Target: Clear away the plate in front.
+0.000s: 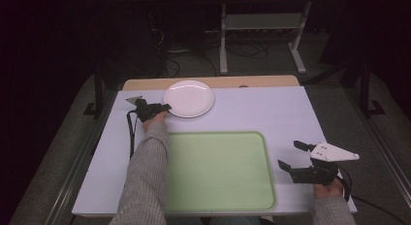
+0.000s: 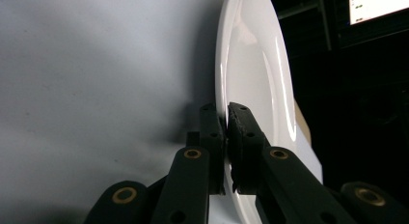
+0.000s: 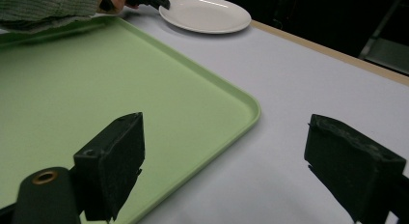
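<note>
- We find no brand, label or readable writing on the things; the bright screen patch in the top corner of the left gripper view is too blurred to read.
- The left gripper view shows us the left tongs (image 2: 225, 119) pinching the rim of the white plate (image 2: 255, 74), one jaw under the rim and one over it.
- The high view shows us where that happens: the plate (image 1: 189, 98) sits at the far side of the desk (image 1: 271, 113), just beyond the green tray (image 1: 218, 169), with the left tongs (image 1: 166, 107) at its left edge.
- In the right gripper view we see the right tongs (image 3: 226, 156) spread wide with nothing between them, over the tray's near corner (image 3: 241, 113) and bare desk.
- In the high view the right tongs (image 1: 290, 154) hang just right of the tray.
- The plate (image 3: 207, 14) is round, plain, glossy white and shallow, with nothing on it.
</note>
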`<state>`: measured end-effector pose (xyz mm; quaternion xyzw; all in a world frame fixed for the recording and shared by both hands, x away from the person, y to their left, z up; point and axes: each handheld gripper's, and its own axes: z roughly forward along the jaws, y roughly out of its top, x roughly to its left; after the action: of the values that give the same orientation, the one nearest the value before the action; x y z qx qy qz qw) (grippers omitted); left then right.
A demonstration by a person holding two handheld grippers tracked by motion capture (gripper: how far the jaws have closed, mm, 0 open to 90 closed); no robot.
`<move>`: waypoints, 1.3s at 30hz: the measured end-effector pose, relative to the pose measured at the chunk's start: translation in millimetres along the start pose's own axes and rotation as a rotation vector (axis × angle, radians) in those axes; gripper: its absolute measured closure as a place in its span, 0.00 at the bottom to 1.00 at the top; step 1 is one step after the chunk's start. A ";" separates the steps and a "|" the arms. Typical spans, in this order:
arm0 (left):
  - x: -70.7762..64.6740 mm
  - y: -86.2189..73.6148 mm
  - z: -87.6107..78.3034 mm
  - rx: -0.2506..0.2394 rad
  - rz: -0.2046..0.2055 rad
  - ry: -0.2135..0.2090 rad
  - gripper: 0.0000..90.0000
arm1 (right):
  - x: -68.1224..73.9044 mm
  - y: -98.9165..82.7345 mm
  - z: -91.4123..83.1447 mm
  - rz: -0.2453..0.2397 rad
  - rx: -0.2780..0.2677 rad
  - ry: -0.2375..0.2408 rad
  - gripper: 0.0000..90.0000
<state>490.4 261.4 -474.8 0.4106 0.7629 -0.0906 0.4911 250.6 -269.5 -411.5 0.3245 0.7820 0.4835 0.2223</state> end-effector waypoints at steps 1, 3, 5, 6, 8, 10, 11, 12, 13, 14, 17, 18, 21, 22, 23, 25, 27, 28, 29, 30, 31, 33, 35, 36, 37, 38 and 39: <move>-0.3 -0.2 -0.5 -0.002 0.000 -0.006 0.96 | 0.0 -0.1 -0.1 0.000 0.000 -0.001 0.15; -0.8 -0.8 -1.4 -0.014 0.003 -0.028 0.97 | 0.3 0.0 -0.3 0.001 -0.002 -0.001 0.15; -2.0 -0.8 -3.0 -0.027 0.016 -0.047 0.97 | 0.3 -0.1 -0.4 0.001 -0.002 -0.001 0.15; -3.1 -0.6 -3.5 -0.031 0.016 -0.043 0.97 | 0.4 -0.1 -0.5 0.002 -0.003 -0.001 0.15; -2.9 -0.3 -3.9 -0.031 0.007 -0.049 0.97 | 0.7 -0.3 -0.2 0.001 0.000 -0.002 0.15; -1.6 -0.3 -4.2 -0.035 0.003 -0.053 0.97 | 0.7 -0.3 -0.3 0.001 -0.001 -0.001 0.15; -0.5 -0.5 -4.4 -0.037 -0.012 -0.060 0.97 | 0.8 -0.5 -0.5 0.004 -0.001 -0.001 0.15; 1.8 -0.4 -4.8 -0.039 -0.023 -0.068 0.97 | 0.3 -1.1 -0.6 0.007 0.000 -0.001 0.15; 1.8 -0.4 -4.8 -0.039 -0.023 -0.068 0.97 | 0.3 -1.1 -0.6 0.007 0.000 -0.001 0.15; 2.4 0.1 -5.1 -0.039 -0.022 -0.070 0.97 | -0.1 -1.3 -0.8 0.010 -0.001 -0.002 0.15; 3.7 1.8 -6.1 -0.033 -0.026 -0.082 0.97 | -0.9 -1.8 -1.1 0.015 -0.004 -0.001 0.15; 4.1 4.1 -8.4 -0.042 -0.017 -0.083 0.97 | -1.2 -1.9 -1.1 0.015 -0.004 -0.002 0.15; 5.3 6.4 -11.4 -0.042 -0.009 -0.084 0.97 | -1.5 -1.9 -0.7 0.015 -0.005 -0.001 0.15; 5.3 6.4 -11.4 -0.042 -0.009 -0.084 0.97 | -1.4 -1.9 -0.6 0.015 -0.004 -0.001 0.15; 6.2 7.1 -12.2 -0.039 -0.012 -0.092 0.97 | -1.2 -1.9 -0.4 0.015 -0.004 -0.001 0.15; 7.2 7.9 -13.7 -0.039 -0.010 -0.100 0.97 | -0.8 -2.0 -0.4 0.017 -0.002 0.000 0.15; 6.7 8.3 -15.3 -0.038 -0.010 -0.110 0.97 | -0.4 -2.0 0.1 0.014 0.002 0.003 0.15; 6.0 8.4 -16.3 -0.040 -0.007 -0.114 0.97 | -0.4 -2.0 0.1 0.013 0.002 0.003 0.15; 4.9 8.9 -17.1 -0.040 -0.008 -0.121 0.97 | -0.2 -1.9 0.0 0.013 0.001 0.004 0.15; 4.0 9.6 -18.3 -0.041 -0.001 -0.124 0.97 | -0.2 -1.9 -0.2 0.012 0.000 0.003 0.15; 3.1 10.2 -19.5 -0.046 0.002 -0.129 0.97 | -0.2 -1.9 -0.3 0.012 -0.001 0.002 0.15; 2.1 12.1 -23.6 -0.048 0.006 -0.148 0.97 | -0.3 -2.0 -0.6 0.011 0.000 0.002 0.15; 1.5 13.0 -25.5 -0.049 0.011 -0.151 0.97 | -0.3 -2.0 -0.3 0.011 0.002 0.002 0.15; 0.9 13.7 -27.6 -0.050 0.013 -0.158 0.97 | -0.3 -2.0 -0.3 0.011 0.002 0.002 0.15; -0.3 14.3 -30.3 -0.056 0.018 -0.159 0.97 | -0.1 -2.0 0.1 0.010 0.002 0.004 0.15; -1.5 14.4 -32.8 -0.068 0.034 -0.160 0.97 | -0.1 -2.0 0.1 0.010 0.002 0.004 0.15; -3.0 14.3 -35.2 -0.076 0.051 -0.158 0.97 | 0.0 -2.0 0.3 0.009 0.004 0.004 0.15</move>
<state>477.4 288.1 -450.9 0.4024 0.7141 -0.0810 0.5671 250.2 -270.0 -413.4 0.3275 0.7819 0.4837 0.2178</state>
